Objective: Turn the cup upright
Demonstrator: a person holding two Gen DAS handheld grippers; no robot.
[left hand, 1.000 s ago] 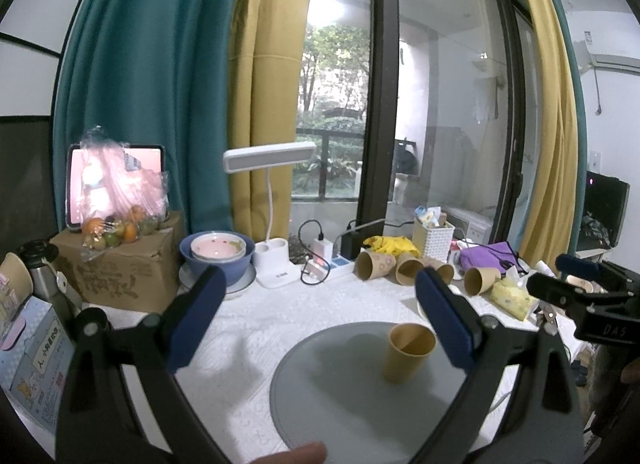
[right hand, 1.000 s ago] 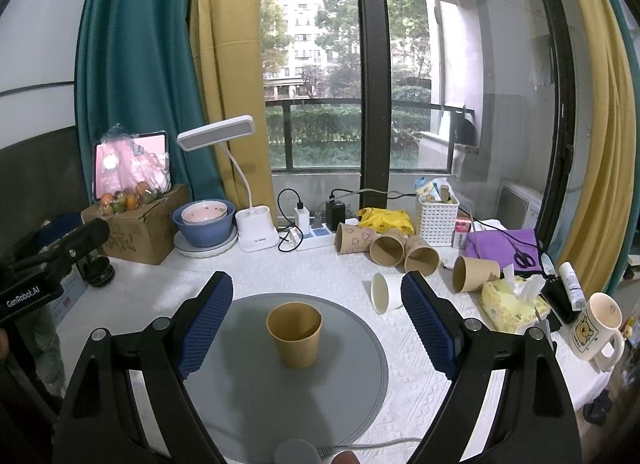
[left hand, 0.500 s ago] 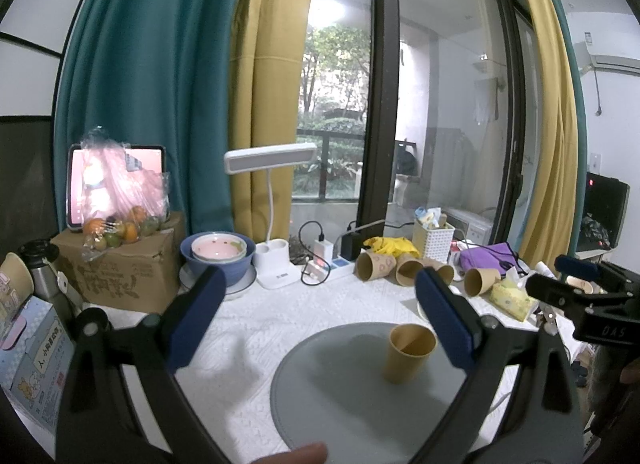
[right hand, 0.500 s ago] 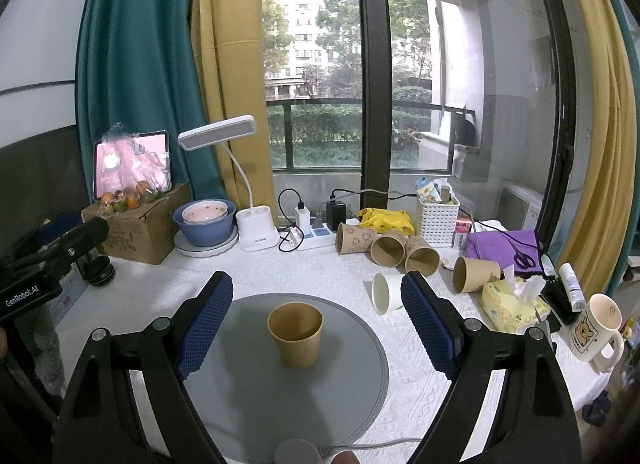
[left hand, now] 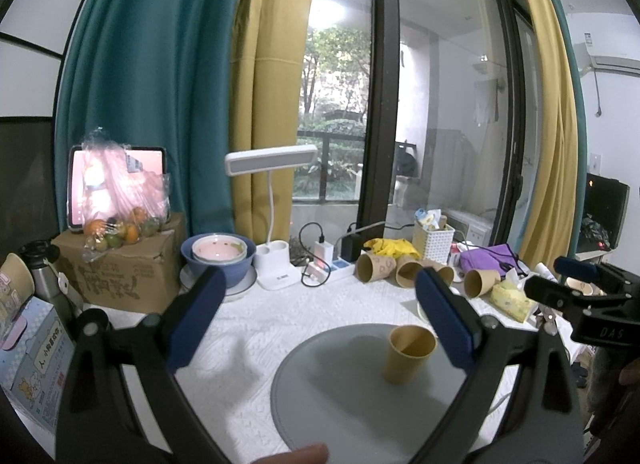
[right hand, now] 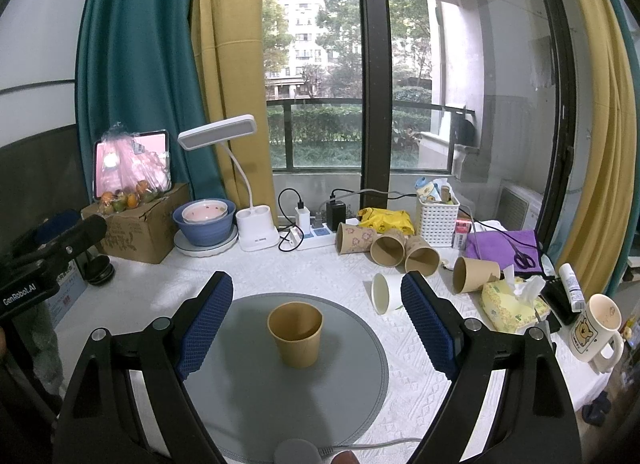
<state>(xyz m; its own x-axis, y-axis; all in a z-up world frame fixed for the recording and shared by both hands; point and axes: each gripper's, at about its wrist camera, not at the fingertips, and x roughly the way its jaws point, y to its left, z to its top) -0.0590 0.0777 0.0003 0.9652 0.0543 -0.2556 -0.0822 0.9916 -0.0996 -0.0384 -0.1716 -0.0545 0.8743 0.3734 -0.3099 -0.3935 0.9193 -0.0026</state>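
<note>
I saw the cup (right hand: 295, 334) standing up straight on the round gray mat (right hand: 240, 392), with its open mouth at the top. The mat lay on the table (right hand: 168, 276), which had a white cloth over it.

My right tongs (right hand: 318, 326) were spread wide apart and held nothing. The cup sat in the gap between the two blue pads (right hand: 204, 326), and it touched neither of them.

My left tongs (left hand: 318, 320) were also spread wide and held nothing. In that view the cup (left hand: 408, 354) stood on the mat (left hand: 340, 396) close to the right pad (left hand: 442, 322), but I saw a small gap between them.

Behind the mat, some other paper cups (right hand: 394, 250) lay on their sides near a white basket (right hand: 436, 219). A white cup (right hand: 386, 292) lay on its side just past the mat's edge. A white lamp (right hand: 218, 131) stood by a blue bowl (right hand: 204, 225), and a cardboard box (right hand: 136, 229) with fruit on top sat to the left. A mug with a bear on it (right hand: 596, 328) stood far to the right, next to a pack of tissues (right hand: 508, 304)
</note>
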